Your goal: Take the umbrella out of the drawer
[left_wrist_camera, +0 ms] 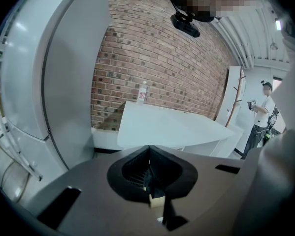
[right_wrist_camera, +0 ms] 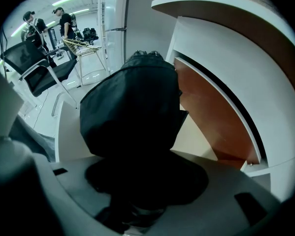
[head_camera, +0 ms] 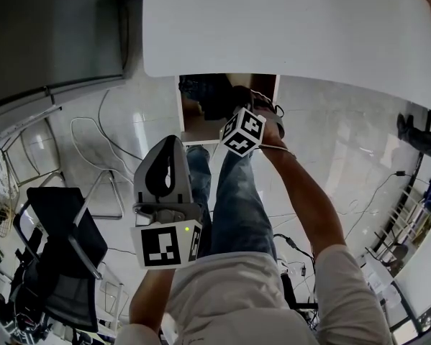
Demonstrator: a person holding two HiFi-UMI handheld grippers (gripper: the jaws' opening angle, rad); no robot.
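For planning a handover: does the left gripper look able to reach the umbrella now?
Probably yes: the left gripper hangs near the open drawer with nothing between, but the right gripper grips the umbrella.

Black folded umbrella [right_wrist_camera: 130, 107], fabric loosely bunched, aloft over the open white drawer [right_wrist_camera: 216, 122] with brown lining.

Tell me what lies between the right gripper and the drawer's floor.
The black umbrella, clamped in the right gripper, fills that stretch above the open drawer; the right gripper view shows it.

umbrella [right_wrist_camera: 130, 107]: matt black cloth | drawer [right_wrist_camera: 213, 124]: smooth brown wood | wall [left_wrist_camera: 157, 58]: rough brick
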